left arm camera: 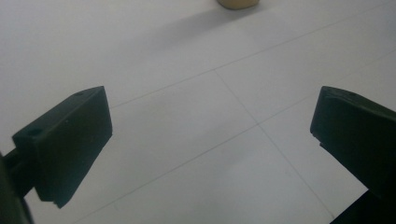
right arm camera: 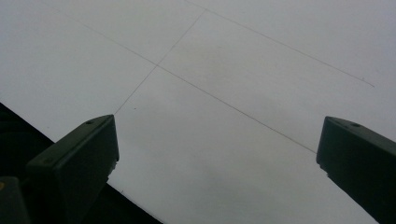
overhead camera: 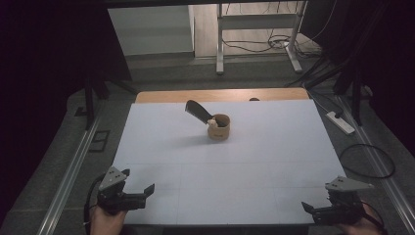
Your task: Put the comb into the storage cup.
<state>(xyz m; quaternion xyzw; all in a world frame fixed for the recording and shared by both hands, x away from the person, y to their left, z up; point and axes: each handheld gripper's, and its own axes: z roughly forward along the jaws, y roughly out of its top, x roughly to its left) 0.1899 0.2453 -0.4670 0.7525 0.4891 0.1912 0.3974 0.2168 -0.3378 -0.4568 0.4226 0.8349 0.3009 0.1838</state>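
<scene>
While both tools gape, left tool, right tool, cup well beyond.

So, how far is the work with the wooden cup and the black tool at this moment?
Nothing looks done yet. The wooden cup stands mid-table with the black tool leaning out of it, its pale handle inside. Nothing is in hand: the left tongs and right tongs are open and empty near the front edge of the white table, apart from the cup. Reaching and grasping are probably all still left.
</scene>
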